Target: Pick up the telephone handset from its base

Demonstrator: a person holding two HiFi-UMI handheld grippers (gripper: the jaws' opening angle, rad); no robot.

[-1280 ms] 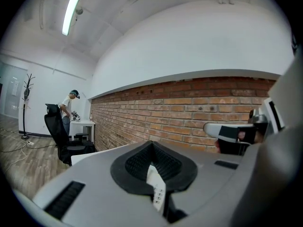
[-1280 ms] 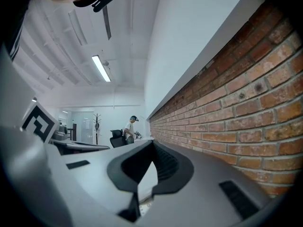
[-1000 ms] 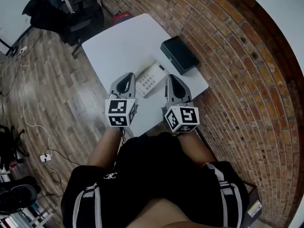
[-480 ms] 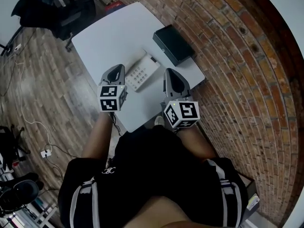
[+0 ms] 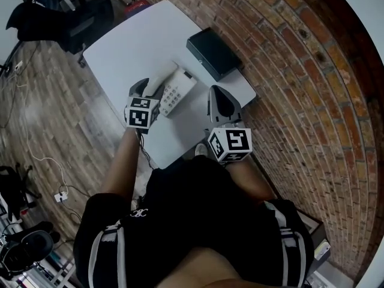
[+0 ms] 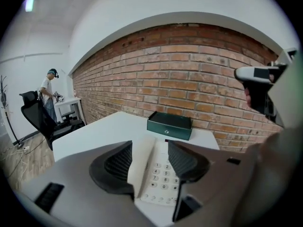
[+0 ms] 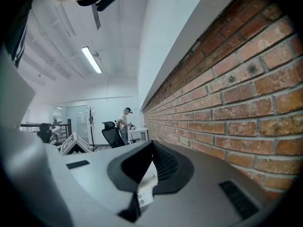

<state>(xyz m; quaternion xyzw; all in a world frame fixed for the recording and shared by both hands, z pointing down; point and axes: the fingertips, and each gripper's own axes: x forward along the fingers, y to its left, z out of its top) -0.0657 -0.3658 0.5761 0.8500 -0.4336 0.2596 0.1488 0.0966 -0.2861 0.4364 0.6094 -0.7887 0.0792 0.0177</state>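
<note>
A white telephone (image 5: 177, 91) lies on the white table (image 5: 129, 47), its handset (image 5: 157, 84) resting along the left side of the base. My left gripper (image 5: 147, 86) hangs low over the handset's near end. In the left gripper view the left gripper (image 6: 149, 152) has its jaws opening, with the handset (image 6: 141, 167) lying between and beyond them, and the pads do not press on it. The keypad (image 6: 164, 178) shows just to the right. My right gripper (image 5: 218, 91) is held to the right of the phone, near the table's right edge, its jaws shut and empty (image 7: 150, 145).
A dark box (image 5: 213, 53) stands behind the phone by the brick wall (image 5: 300, 71). Beyond the table's far-left corner are a black office chair (image 6: 35, 109) and a person (image 6: 48, 90) at another desk. Cables lie on the wooden floor (image 5: 36, 119).
My left gripper has gone forward and down to the handset's near end and its jaws have opened. The right gripper has shifted only slightly and stayed shut.
</note>
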